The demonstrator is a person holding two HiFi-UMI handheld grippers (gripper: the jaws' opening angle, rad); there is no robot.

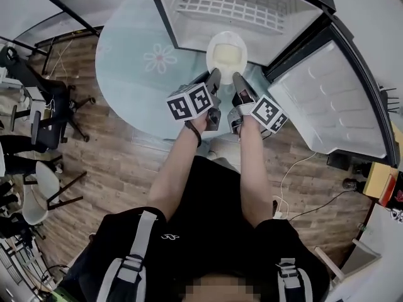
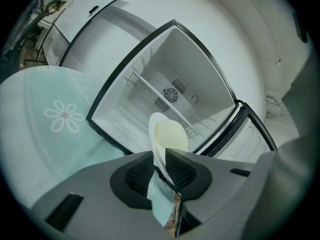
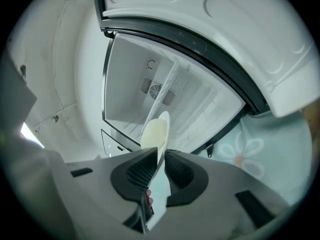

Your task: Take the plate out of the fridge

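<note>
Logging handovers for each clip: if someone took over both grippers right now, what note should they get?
Left gripper: shut on the near rim of the plate.
Right gripper: shut on the same rim, right beside the left one.
Plate: held in the air by both grippers at the mouth of the fridge. The door is swung wide open.
Done: plate gripped and brought to the fridge's front edge.
Left: draw it fully clear toward you, then probably set it down somewhere. No place for it is in view.
</note>
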